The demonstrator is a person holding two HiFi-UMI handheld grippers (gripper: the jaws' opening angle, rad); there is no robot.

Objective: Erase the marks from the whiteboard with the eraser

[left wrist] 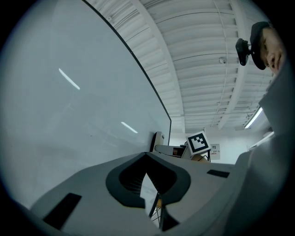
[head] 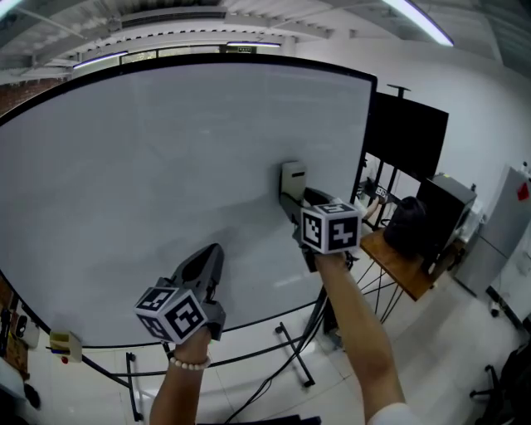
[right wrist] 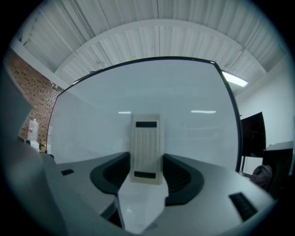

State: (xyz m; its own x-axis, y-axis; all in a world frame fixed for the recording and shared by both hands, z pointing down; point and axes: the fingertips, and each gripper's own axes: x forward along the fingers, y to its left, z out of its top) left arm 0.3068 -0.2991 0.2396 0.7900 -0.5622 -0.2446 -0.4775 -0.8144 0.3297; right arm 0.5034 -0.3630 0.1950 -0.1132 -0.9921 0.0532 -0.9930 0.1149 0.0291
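Eraser (right wrist: 146,150), cream w/ ribbed back, clamped upright betw. fingers of right gripper (head: 290,199), held against whiteboard (head: 149,183) toward its right edge, approx. mid-height. Left gripper (head: 214,253) lower & to the left, pointed at board, fingers closed tip to tip, nothing betw. them.

1. Illumination: bright, even and cool white in all three views. The source is the ceiling tube lights (head: 419,21) overhead.
2. Glare: the tubes reflect as short white streaks (left wrist: 69,79) on the glossy whiteboard (head: 166,183). No area is washed out.
3. Shadows: weak and soft-edged throughout.
4. Distortion: strong fisheye. The whiteboard's straight edges bow into arcs, and the corners of both gripper views fall to black.
5. Focus: the nearest foreground in both gripper views is soft. The eraser (right wrist: 146,150) is moderately sharp.
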